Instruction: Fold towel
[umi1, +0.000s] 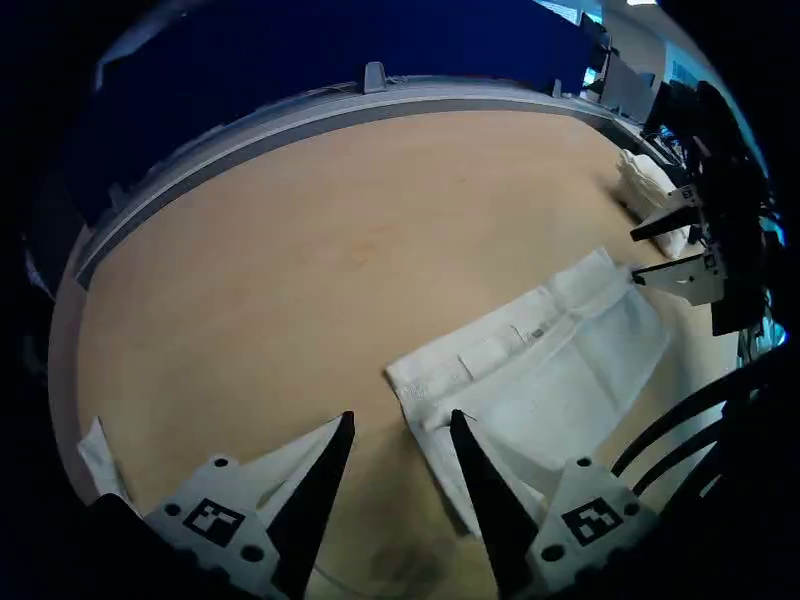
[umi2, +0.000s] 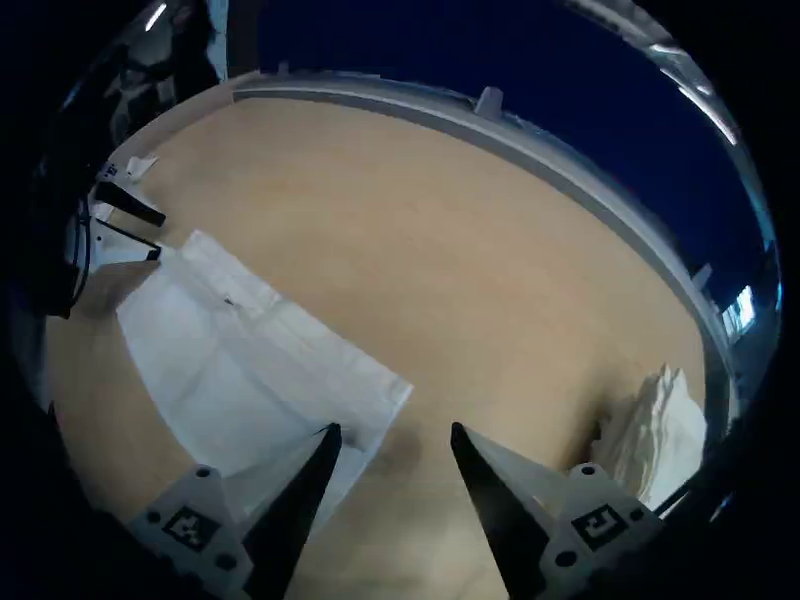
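White towel (umi1: 545, 365) lies lengthwise between left gripper (umi1: 401, 415) and right gripper (umi2: 395, 428).

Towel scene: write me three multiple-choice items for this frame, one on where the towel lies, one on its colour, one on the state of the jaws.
1. Where does the towel lie?
A. Spread on the wooden table
B. Draped over a chair
C. Inside a basket

2. What colour is the towel?
A. Red
B. Green
C. White

3. How do the jaws of the left gripper and the right gripper stand?
A. Both shut on the towel
B. Both open
C. One open, one shut

Answers:
1 A: the towel lies on the wooden table, with a gripper near each end.
2 C: it is plain white against the tan wood.
3 B: each view shows a wide gap between its own jaws, with nothing pinched.
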